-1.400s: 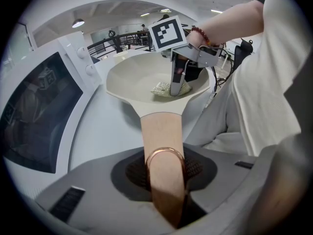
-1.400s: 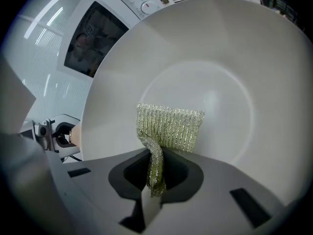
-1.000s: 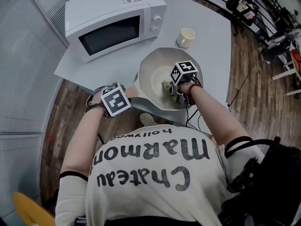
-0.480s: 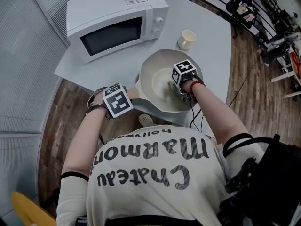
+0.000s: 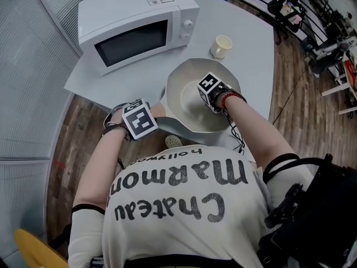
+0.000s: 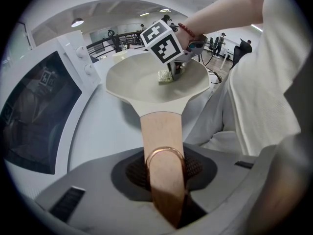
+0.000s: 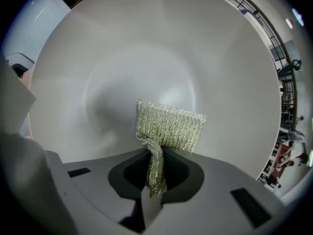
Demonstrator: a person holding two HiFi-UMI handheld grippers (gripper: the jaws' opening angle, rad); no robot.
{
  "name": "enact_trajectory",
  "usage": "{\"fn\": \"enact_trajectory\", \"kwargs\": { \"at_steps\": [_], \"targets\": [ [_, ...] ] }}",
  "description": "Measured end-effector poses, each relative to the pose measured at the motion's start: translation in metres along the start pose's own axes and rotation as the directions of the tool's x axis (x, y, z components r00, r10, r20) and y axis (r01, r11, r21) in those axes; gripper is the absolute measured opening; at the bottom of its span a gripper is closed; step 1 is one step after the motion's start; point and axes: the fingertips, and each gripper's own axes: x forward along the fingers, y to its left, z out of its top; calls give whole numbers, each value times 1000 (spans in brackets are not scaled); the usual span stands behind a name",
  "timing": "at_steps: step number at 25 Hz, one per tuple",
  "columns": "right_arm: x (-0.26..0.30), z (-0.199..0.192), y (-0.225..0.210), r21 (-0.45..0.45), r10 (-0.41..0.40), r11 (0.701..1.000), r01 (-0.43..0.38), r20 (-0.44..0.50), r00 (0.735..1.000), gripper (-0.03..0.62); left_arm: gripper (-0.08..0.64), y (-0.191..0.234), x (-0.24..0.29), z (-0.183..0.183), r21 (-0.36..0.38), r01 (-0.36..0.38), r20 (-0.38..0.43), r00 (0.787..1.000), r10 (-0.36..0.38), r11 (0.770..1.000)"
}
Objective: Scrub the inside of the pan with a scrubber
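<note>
A cream pan (image 5: 187, 88) sits on the grey table, its wooden handle (image 6: 161, 146) pointing toward me. My left gripper (image 6: 165, 180) is shut on that handle, near its copper hanging ring. In the head view the left gripper (image 5: 146, 126) shows at the pan's near left. My right gripper (image 5: 209, 96) reaches down into the pan bowl (image 7: 146, 62). It is shut on a metallic green-gold scrubber (image 7: 168, 124), which lies against the pan's inner floor. From the left gripper view the scrubber (image 6: 164, 76) shows under the right gripper's marker cube.
A white microwave (image 5: 134, 24) stands at the back left of the table (image 5: 251, 43), close to the pan. A cream mug (image 5: 221, 46) stands behind the pan. The table's edge runs just below the pan; wooden floor lies beyond.
My right gripper has slid with the scrubber from the pan's near right side toward its middle, and its marker cube has rolled. The left gripper and pan stayed put.
</note>
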Motion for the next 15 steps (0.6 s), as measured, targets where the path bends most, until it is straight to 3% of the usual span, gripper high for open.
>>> {"fn": "enact_trajectory", "kwargs": {
  "at_steps": [2, 7, 10, 15],
  "targets": [
    [-2, 1, -5, 12, -19, 1000, 19, 14, 1000, 37, 133, 1, 0, 1, 2, -4, 1, 1000, 4, 1000],
    [1, 16, -22, -49, -155, 986, 158, 67, 986, 37, 133, 3, -1, 3, -1, -9, -1, 1000, 9, 1000],
    [-2, 19, -39, -31, -204, 978, 209, 110, 973, 37, 133, 2, 2, 5, -3, -13, 1, 1000, 13, 1000],
    [-22, 26, -67, -64, -339, 933, 353, 168, 926, 37, 133, 4, 3, 4, -5, -8, -2, 1000, 8, 1000]
  ]
}}
